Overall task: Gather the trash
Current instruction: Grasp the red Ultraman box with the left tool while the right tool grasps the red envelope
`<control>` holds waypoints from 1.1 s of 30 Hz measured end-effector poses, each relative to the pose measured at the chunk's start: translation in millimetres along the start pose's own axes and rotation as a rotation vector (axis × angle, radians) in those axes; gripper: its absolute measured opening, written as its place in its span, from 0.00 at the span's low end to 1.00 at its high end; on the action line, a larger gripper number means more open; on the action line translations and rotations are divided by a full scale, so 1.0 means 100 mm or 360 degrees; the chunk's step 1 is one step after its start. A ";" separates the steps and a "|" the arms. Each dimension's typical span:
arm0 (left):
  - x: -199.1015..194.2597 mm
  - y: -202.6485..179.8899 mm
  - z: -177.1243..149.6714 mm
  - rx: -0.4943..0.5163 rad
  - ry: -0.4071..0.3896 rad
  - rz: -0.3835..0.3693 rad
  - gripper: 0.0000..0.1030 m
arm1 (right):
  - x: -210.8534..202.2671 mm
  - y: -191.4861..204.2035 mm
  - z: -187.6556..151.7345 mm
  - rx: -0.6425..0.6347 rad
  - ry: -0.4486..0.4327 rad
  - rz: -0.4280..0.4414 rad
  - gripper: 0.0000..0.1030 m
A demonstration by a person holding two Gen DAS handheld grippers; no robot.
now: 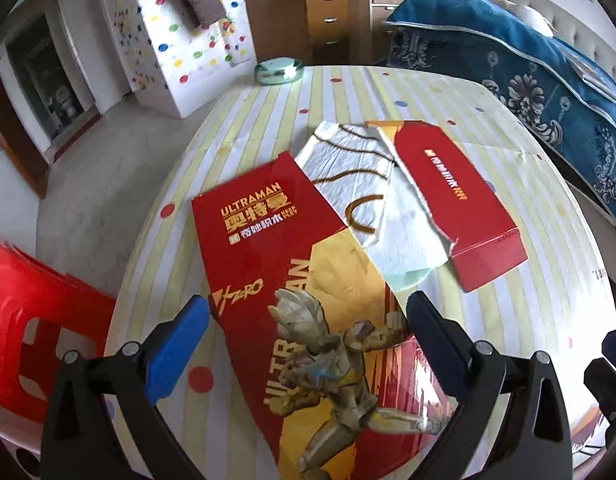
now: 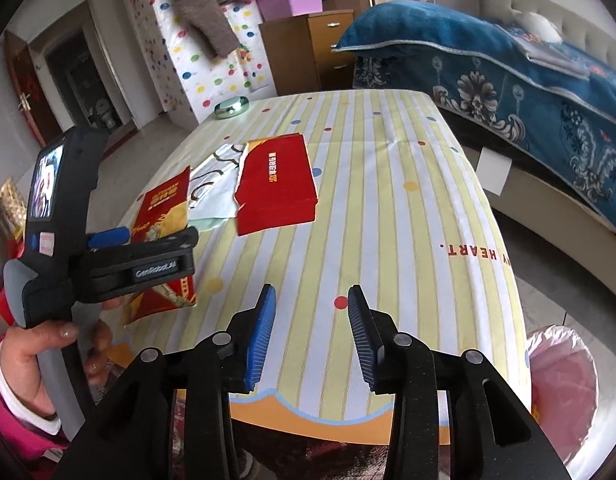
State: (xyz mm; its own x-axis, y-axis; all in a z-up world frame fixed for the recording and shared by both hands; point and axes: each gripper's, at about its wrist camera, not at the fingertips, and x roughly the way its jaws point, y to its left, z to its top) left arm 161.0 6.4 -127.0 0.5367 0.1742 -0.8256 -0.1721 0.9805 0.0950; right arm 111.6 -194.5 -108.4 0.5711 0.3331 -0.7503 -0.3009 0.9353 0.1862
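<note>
A torn red and yellow Ultraman box panel point(image 1: 292, 280) lies flat on the striped table, and my left gripper point(image 1: 308, 320) hovers open over its near end, one finger on each side of it. Beyond it lie a crumpled white wrapper with brown lines point(image 1: 347, 172) and a red box half point(image 1: 459, 196). The right wrist view shows the panel point(image 2: 164, 208), the wrapper point(image 2: 212, 184) and the red box half point(image 2: 280, 184) at the table's left. My right gripper point(image 2: 311, 300) stands open above the near table edge, holding nothing. A hand holds the left gripper point(image 2: 156, 236) there.
A bin lined with a pink bag point(image 2: 559, 380) stands on the floor at the table's near right corner. A green glass dish point(image 1: 278, 70) sits at the far table edge. A red plastic stool point(image 1: 36, 320) is left of the table, a bed with a blue blanket point(image 2: 507, 80) on the right.
</note>
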 end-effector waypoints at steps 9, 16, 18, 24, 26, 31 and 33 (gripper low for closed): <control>-0.06 0.16 -0.20 -0.0088 0.0055 -0.0065 0.93 | 0.01 0.13 -0.04 -0.0026 -0.0005 0.0017 0.38; -0.26 0.20 -0.23 0.0003 -0.0070 -0.0266 0.78 | 0.00 0.21 0.00 -0.0055 -0.0023 0.0010 0.38; -0.35 0.27 -0.24 0.0000 -0.0125 -0.0300 0.78 | 0.03 0.23 0.04 -0.0066 -0.0016 0.0020 0.38; -0.56 0.46 -0.18 0.0009 -0.0256 -0.0332 0.78 | 0.24 0.28 0.26 -0.0090 -0.0007 0.0052 0.55; -0.60 0.52 -0.16 0.0004 -0.0284 -0.0345 0.78 | 0.39 0.31 0.36 -0.0092 0.0007 0.0041 0.63; -0.53 0.63 -0.07 -0.0018 -0.0295 -0.0361 0.78 | 0.63 0.38 0.53 -0.0113 0.0034 0.0029 0.76; -0.51 0.67 -0.07 -0.0026 -0.0292 -0.0363 0.78 | 0.77 0.43 0.62 -0.0135 0.0050 0.0021 0.79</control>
State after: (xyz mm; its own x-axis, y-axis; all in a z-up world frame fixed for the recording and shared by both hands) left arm 116.1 62.9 -82.2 0.7034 -0.0358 -0.7099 -0.0420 0.9949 -0.0918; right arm 190.4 -121.4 -118.9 0.5430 0.3400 -0.7678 -0.3725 0.9170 0.1426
